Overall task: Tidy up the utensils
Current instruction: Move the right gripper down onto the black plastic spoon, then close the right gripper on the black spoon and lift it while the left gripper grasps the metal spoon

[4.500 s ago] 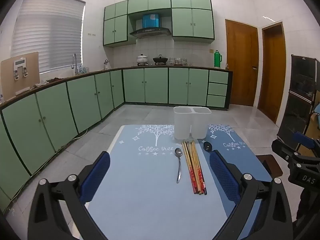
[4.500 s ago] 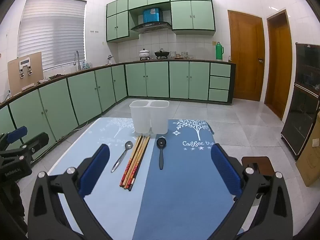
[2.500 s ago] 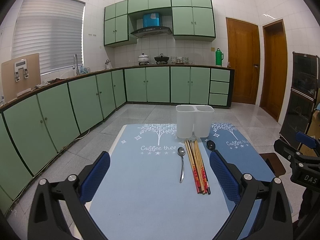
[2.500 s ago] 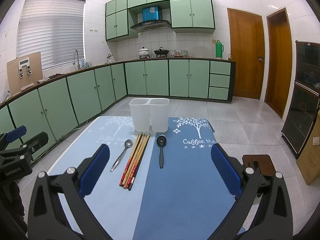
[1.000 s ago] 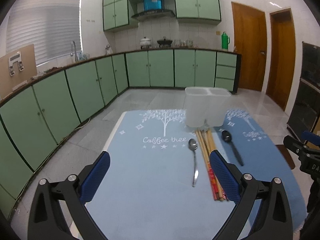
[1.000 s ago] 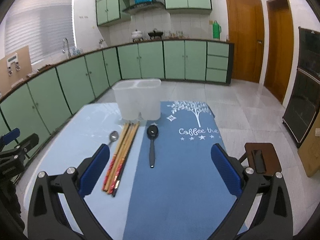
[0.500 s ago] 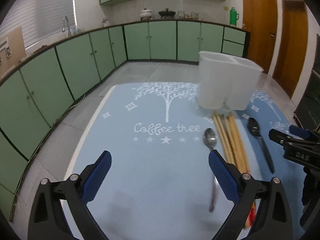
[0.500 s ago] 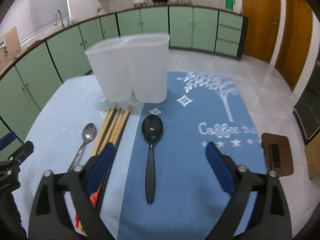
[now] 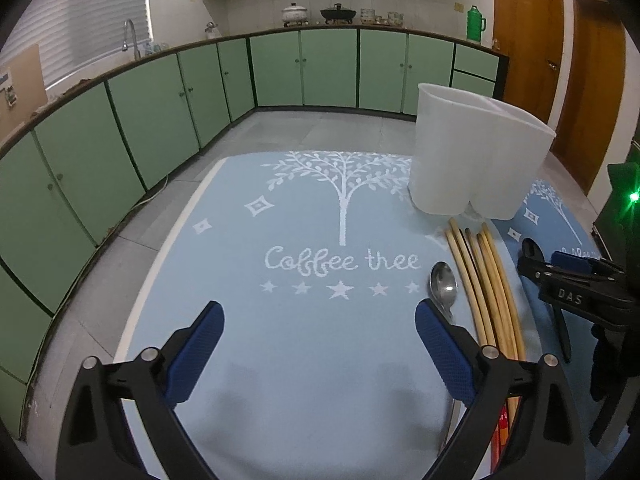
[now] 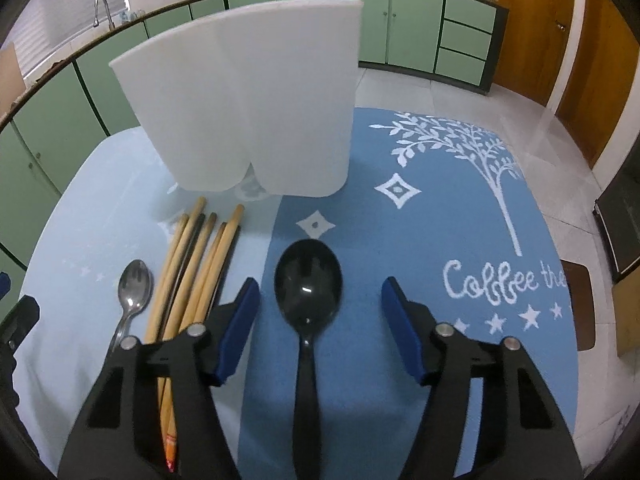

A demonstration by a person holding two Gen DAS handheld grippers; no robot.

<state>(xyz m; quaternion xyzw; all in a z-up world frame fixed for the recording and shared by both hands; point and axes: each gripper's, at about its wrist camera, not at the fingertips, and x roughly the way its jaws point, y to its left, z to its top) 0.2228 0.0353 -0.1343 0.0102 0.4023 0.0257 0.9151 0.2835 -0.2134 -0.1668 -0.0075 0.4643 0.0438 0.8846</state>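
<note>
A black spoon [image 10: 308, 280] lies on the darker blue mat, bowl toward the white two-compartment holder [image 10: 248, 104]. My right gripper [image 10: 319, 296] hangs low over it, a finger on each side of the bowl's neck. Its jaws are closing and the pads stand clear of the spoon. Left of it lie several wooden chopsticks [image 10: 200, 264] and a metal spoon [image 10: 135, 288]. My left gripper [image 9: 319, 316] is open over the light blue mat, with nothing between its fingers. Its right finger is just in front of the metal spoon [image 9: 443, 284], beside the chopsticks [image 9: 484, 280].
The holder [image 9: 472, 152] stands upright at the far end of the utensils. The light blue mat [image 9: 320, 360] ends at the table's left edge, with tiled floor and green cabinets [image 9: 140, 120] beyond. A brown stool [image 10: 580, 300] stands past the table's right edge.
Both grippers have come forward and down toward the table. The right jaws have narrowed around the black spoon. The left gripper now sits close to the metal spoon.
</note>
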